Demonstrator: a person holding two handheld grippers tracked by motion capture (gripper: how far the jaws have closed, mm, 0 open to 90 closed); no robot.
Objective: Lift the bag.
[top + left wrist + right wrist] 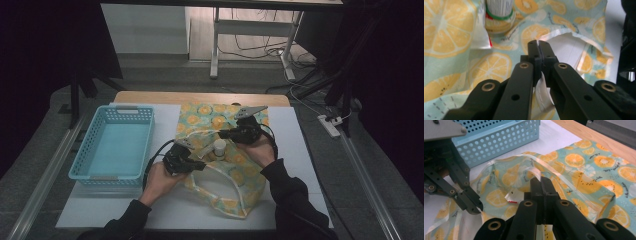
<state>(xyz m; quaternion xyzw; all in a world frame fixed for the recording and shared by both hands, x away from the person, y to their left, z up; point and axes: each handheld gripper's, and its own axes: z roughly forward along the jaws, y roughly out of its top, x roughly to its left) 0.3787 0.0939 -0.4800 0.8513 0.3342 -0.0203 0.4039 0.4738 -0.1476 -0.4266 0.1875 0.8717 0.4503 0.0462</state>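
While both grippers clamped the bag's rim, the mouth was held apart.
The left gripper [199, 164] and right gripper [223, 134], jaws shut on the lemon-print bag [240, 165] mid-counter [295, 150], flanked a bottle [219, 148]; next, loading it likely required sustained tension.

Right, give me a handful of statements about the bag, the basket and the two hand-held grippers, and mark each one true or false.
1. The left hand-held gripper is shut on the rim of the orange-print bag. True.
2. The blue basket holds a bottle. False: nothing shows inside it; the white bottle stands on the bag between the grippers.
3. The right hand-held gripper pinches a clear-edged part of the bag's rim. True.
4. The basket sits to the right of the bag in the high view. False: it sits to the left.
5. The bag's print shows strawberries. False: it shows orange slices.
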